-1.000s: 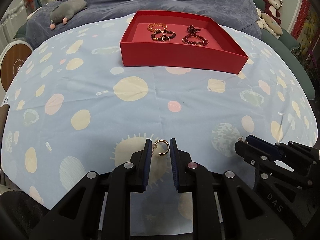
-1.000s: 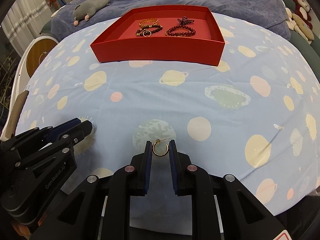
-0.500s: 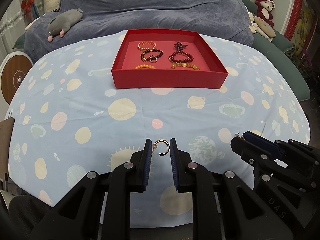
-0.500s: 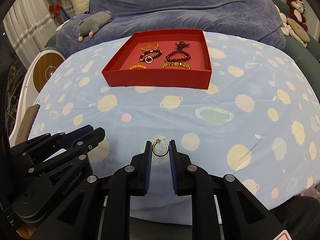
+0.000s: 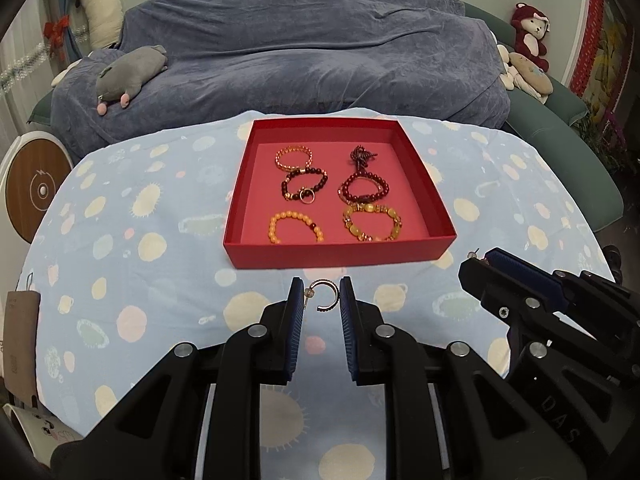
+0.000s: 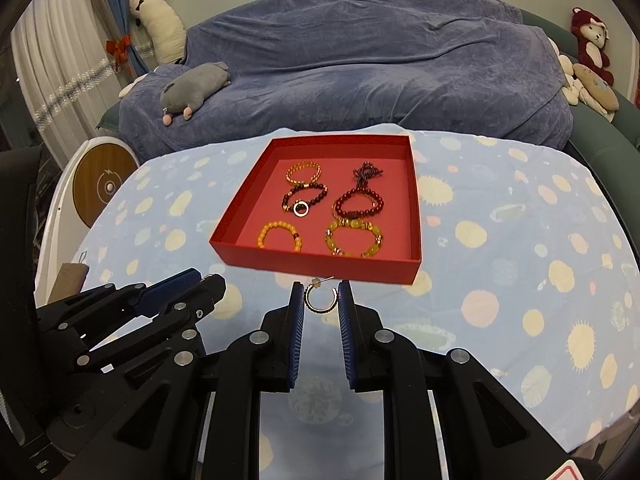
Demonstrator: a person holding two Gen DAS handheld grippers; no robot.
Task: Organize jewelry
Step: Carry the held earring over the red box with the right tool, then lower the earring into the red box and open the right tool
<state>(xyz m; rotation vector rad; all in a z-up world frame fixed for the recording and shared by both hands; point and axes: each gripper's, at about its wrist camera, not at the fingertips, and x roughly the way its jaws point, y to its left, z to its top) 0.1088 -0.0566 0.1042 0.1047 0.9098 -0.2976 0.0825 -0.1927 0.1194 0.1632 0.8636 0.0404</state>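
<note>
2 hand-held grippers, left (image 5: pixel 319 295) & right (image 6: pixel 320 295), each pinching 1 hoop earring (image 5: pixel 325 295); 6 bracelets (image 5: pixel 295 227) in 1 red box (image 5: pixel 336 254).

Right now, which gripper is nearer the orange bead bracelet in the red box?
Left, likely. The left gripper sits off the front-left corner of the red box, nearest the orange bead bracelet; the right gripper is off the front-right corner.

Both wrist views toward red tray (image 5: pixel 340 258)
</note>
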